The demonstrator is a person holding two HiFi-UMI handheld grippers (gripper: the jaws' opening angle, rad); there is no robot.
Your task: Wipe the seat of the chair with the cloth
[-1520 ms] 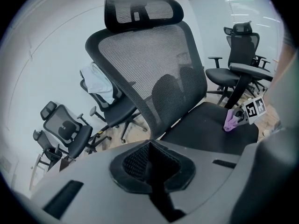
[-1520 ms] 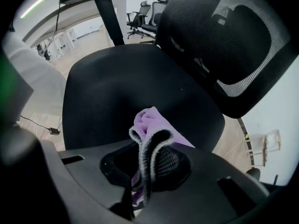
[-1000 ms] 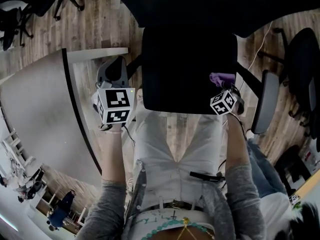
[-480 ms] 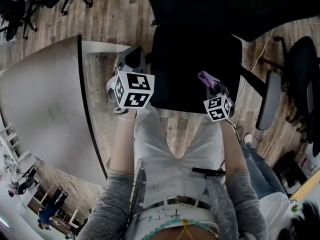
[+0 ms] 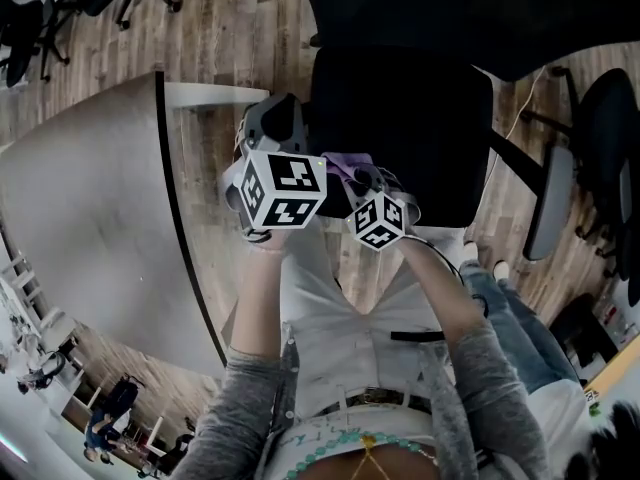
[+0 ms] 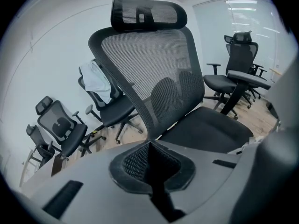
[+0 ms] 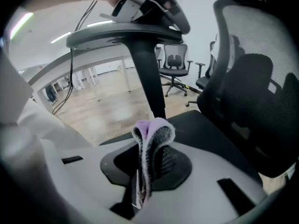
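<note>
While the right claw (image 7: 144, 169) pinches the purple cloth (image 7: 154, 135), the left claw (image 6: 152, 169) sits closed

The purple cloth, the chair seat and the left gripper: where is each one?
purple cloth (image 7: 150, 133): right gripper view, on the folded top sticking up between the jaws.
chair seat (image 5: 410, 123): head view, on the middle of the black cushion.
left gripper (image 6: 149, 146): left gripper view, where its closed jaw tips meet.
</note>
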